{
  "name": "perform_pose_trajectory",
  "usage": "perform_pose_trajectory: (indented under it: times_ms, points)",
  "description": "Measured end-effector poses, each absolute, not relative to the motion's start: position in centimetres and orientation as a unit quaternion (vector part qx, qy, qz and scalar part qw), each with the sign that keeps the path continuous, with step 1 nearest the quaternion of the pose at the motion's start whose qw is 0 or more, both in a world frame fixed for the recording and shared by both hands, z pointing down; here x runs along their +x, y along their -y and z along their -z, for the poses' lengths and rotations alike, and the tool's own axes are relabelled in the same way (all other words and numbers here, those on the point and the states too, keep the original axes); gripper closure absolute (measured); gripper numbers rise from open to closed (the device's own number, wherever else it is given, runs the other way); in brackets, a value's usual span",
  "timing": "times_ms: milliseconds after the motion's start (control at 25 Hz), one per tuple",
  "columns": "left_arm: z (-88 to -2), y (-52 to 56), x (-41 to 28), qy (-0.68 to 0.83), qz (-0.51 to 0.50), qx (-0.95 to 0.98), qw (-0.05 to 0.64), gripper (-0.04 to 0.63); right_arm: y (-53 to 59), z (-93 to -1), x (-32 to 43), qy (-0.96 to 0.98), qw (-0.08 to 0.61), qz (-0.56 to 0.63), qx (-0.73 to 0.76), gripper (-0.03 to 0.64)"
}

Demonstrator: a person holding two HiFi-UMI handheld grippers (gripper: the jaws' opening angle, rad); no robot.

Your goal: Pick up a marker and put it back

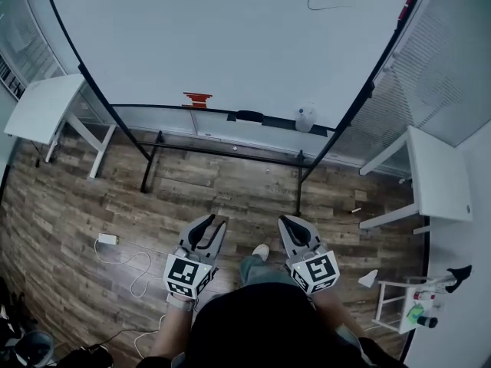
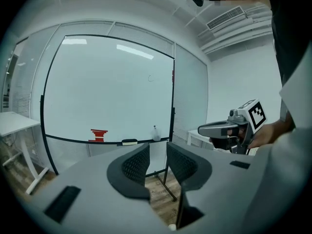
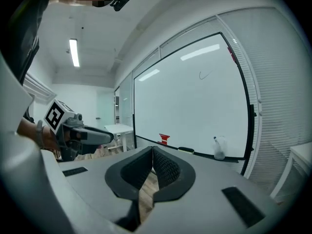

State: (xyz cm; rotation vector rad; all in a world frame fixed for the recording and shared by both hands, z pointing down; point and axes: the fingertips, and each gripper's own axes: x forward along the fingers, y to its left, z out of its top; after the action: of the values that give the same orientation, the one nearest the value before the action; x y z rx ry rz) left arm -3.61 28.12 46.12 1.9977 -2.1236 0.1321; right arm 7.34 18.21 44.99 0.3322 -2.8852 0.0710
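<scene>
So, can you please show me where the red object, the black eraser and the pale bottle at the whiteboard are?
red object (image 1: 197, 99), head view, the middle of its red body.
black eraser (image 1: 249, 116), head view, the middle of its top.
pale bottle (image 1: 306, 118), head view, its rounded body.

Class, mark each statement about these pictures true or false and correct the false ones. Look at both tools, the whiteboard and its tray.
1. The left tool's jaws stand apart with nothing between them. True.
2. The right tool's jaws stand wide apart. False: they are together, with nothing between them.
3. A spray bottle stands on the tray of the whiteboard. True.
4. The whiteboard is full of writing. False: it bears only one small scribble near its top.
</scene>
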Motion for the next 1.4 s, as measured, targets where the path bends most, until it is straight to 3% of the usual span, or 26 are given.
perform_pose_trajectory:
  times_ms: [520,1400]
  points:
    - [-45.7,-9.4,-8.0,0.684,-0.057,0.718,0.115,0.483,-1.5,-45.1,3.6,0.979,0.107,-0.043,0.169,0.588]
    - [-51.5,14.1,-11.1,0.482,-0.103,0.859,0.142,0.48,13.1,-47.3,3.3,0.891,0.123,-0.087,0.427,0.588]
